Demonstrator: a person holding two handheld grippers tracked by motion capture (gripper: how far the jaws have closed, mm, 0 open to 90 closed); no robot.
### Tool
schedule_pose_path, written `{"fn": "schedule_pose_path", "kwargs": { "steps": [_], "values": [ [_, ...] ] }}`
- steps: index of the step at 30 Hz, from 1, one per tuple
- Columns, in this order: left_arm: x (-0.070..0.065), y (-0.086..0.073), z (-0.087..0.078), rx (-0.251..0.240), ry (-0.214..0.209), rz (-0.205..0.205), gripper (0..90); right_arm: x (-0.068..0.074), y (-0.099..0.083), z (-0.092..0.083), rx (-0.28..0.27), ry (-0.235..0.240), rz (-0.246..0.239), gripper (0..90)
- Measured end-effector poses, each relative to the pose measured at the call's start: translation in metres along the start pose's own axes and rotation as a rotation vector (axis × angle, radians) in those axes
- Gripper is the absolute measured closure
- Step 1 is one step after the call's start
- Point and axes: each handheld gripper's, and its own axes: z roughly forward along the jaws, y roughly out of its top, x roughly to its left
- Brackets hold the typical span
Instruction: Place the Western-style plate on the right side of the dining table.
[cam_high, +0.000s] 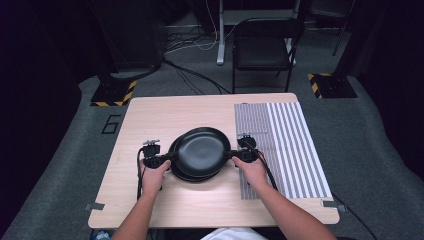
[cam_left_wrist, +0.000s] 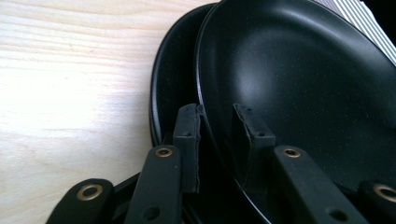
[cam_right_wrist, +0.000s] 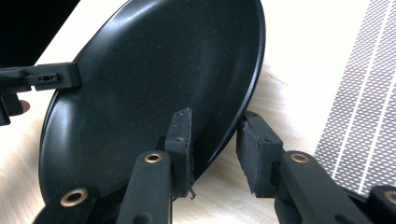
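Black plate (cam_high: 201, 148) beside striped mat (cam_high: 285, 145), second plate (cam_left_wrist: 173, 88) underneath

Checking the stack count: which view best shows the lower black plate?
Left gripper view: the lower black plate shows its rim beside the upper black plate. High view gives a sliver of it; in the right gripper view I cannot pick it out.

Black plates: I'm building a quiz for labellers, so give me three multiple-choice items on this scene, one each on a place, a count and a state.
1. The striped mat lies: A) on the table's right side B) on its left side C) on the floor.
2. Black plates: A) one B) two C) four.
3. The top plate is: A) empty B) full of food C) upside down.
A, the high view shows the mat on the right; B, the left gripper view shows a lower plate beneath; A, its bare glossy inside faces up.
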Motion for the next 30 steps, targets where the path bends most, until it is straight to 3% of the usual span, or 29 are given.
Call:
{"fn": "schedule_pose_path", "kwargs": {
  "steps": [9, 16, 24, 30],
  "values": [
    [-0.01, -0.002, 0.006, 0.004, 0.02, 0.061, 65.7, -0.001, 0.009, -0.001, 0.013, -0.029, -0.018, 68.2],
    [-0.011, -0.007, 0.008, -0.029, 0.019, 0.054, 65.2, -0.005, 0.013, -0.002, 0.001, -0.025, 0.001, 69.6],
    [-0.009, -0.008, 0.007, -0.035, 0.007, 0.05, 65.4, -0.001, 0.005, -0.005, -0.033, -0.047, -0.076, 66.0],
    [-0.008, -0.009, 0.007, -0.042, -0.001, 0.045, 65.5, 0.003, -0.005, -0.01, -0.021, -0.02, -0.048, 63.4]
  ]
}}
